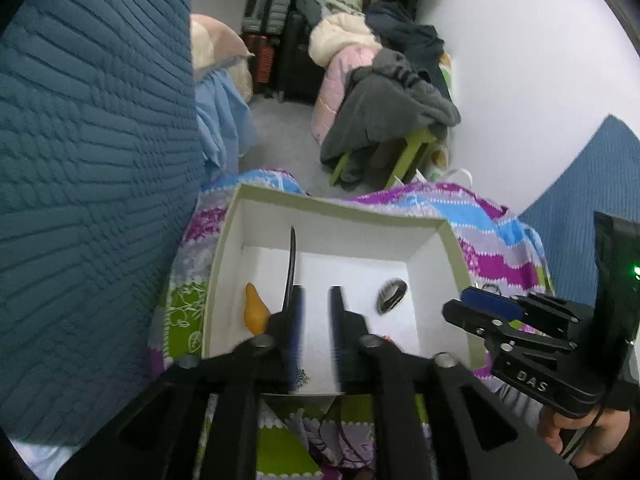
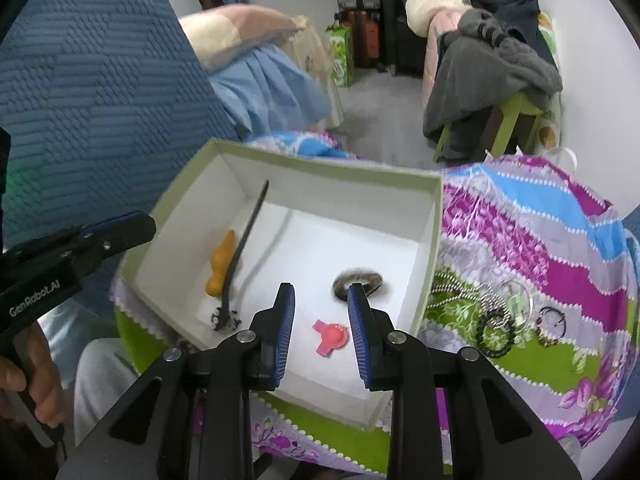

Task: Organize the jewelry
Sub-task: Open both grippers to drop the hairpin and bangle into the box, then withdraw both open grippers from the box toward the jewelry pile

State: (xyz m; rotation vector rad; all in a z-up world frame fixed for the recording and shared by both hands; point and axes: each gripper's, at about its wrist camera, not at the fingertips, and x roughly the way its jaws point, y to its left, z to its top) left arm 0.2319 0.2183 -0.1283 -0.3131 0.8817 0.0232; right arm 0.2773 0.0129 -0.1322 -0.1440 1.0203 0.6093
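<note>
Box (image 2: pixel 236 160), pale green outside and white inside, sits open-topped on a patterned purple, blue and green cloth (image 2: pixel 552 248); what carries the cloth cannot be told. Inside the box: an orange clip (image 2: pixel 222 264) near the left wall, a long black hair stick (image 2: pixel 244 248) just beside it with its decorated end toward the near wall, a dark fuzzy hair tie (image 2: pixel 358 280) toward the right wall, and a pink piece (image 2: pixel 332 336) on the floor near the near wall. Right gripper (image 2: pixel 321 336) hangs over the near part of the box, jaws wide apart and holding nothing; the pink piece shows between them below. Left gripper (image 1: pixel 316 336) is over the near left part of the box, jaws apart at a narrower gap, nothing seen between them; a small silvery chain (image 1: pixel 302 378) lies on the box floor by the left jaw. Outside the box, on the cloth past its right wall: a ball chain necklace (image 2: pixel 460 292), a black bead bracelet (image 2: pixel 496 332), a clear bangle (image 2: pixel 516 300) and a thin dark bracelet (image 2: pixel 552 324), close together.
</note>
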